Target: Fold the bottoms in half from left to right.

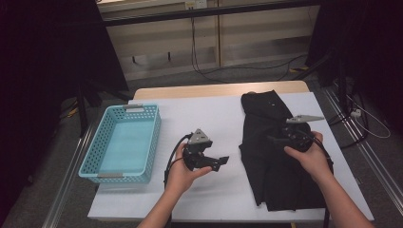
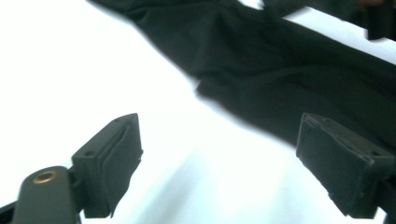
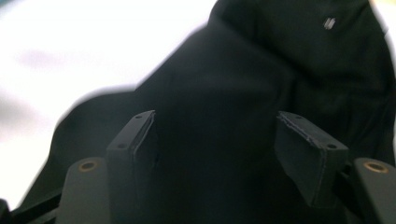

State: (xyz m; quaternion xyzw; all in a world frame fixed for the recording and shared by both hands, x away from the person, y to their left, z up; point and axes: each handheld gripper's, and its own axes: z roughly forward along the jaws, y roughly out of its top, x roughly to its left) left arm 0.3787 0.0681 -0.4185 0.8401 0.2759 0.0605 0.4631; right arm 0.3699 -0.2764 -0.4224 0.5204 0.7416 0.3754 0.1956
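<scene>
A black garment (image 1: 271, 142) lies folded lengthwise on the right half of the white table (image 1: 204, 118). My left gripper (image 1: 222, 161) hovers over bare table just left of the cloth's edge, jaws wide apart with nothing between them. In the left gripper view the garment (image 2: 289, 79) lies ahead of the open left gripper (image 2: 219, 163). My right gripper (image 1: 278, 138) is above the middle of the garment, pointing toward the far end. In the right gripper view the right gripper (image 3: 215, 154) stands open over the dark cloth (image 3: 243, 84), with no fabric pinched between its pads.
A light blue plastic basket (image 1: 122, 142) with nothing in it stands at the table's left edge. Bare white tabletop lies between basket and garment. Beyond the table are cables on the floor and dark curtains at both sides.
</scene>
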